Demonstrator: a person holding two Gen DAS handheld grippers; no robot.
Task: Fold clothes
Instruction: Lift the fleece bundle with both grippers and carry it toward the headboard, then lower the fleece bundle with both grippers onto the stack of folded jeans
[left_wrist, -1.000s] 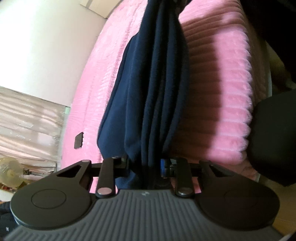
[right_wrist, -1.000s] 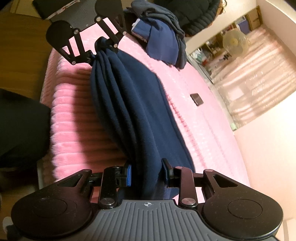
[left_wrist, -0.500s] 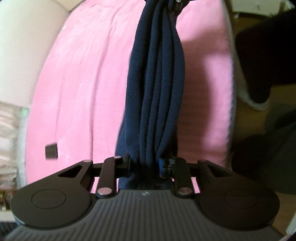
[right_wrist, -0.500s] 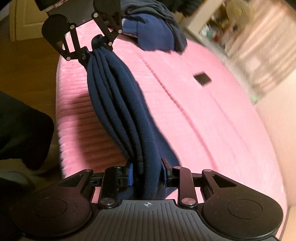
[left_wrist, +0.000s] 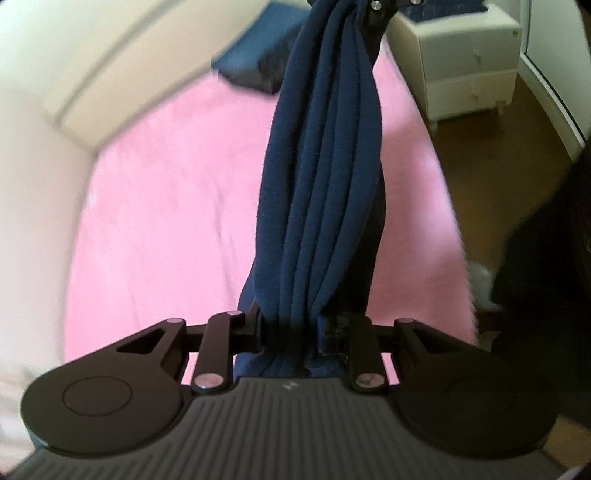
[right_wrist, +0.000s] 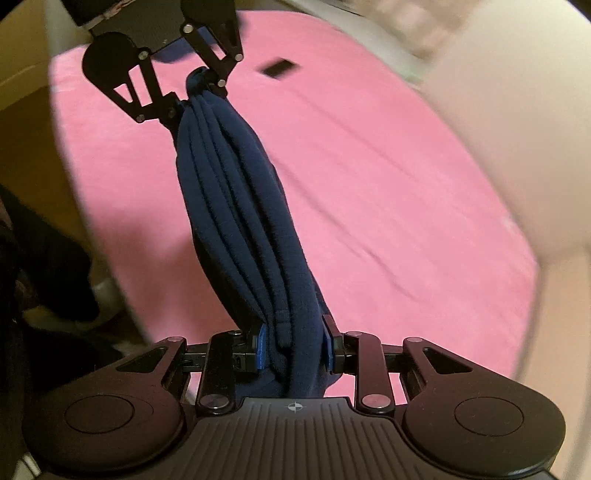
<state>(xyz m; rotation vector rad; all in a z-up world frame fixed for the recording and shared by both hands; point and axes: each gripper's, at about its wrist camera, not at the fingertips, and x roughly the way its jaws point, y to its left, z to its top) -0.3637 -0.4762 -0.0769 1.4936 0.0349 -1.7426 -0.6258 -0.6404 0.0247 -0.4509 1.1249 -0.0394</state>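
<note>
A navy blue fleece garment (left_wrist: 321, 177) hangs bunched in long folds, stretched between my two grippers above the pink bed (left_wrist: 166, 206). My left gripper (left_wrist: 291, 328) is shut on one end of it. My right gripper (right_wrist: 295, 343) is shut on the other end, with blue pads pressing the cloth. In the right wrist view the garment (right_wrist: 236, 206) runs up to the left gripper (right_wrist: 199, 92) at the top. In the left wrist view the cloth runs up to the right gripper's linkage, which shows at the top edge.
A pile of dark blue clothes (left_wrist: 255, 62) lies at the far end of the bed. A white bedside cabinet (left_wrist: 469, 62) stands on the brown floor to the right. A small black object (right_wrist: 279, 68) lies on the blanket. A person's dark clothing (right_wrist: 40, 266) is at the left.
Both grippers have risen with the garment, lifting it off the blanket so it hangs free between them. The bed looks farther below, and the views have swung round.
</note>
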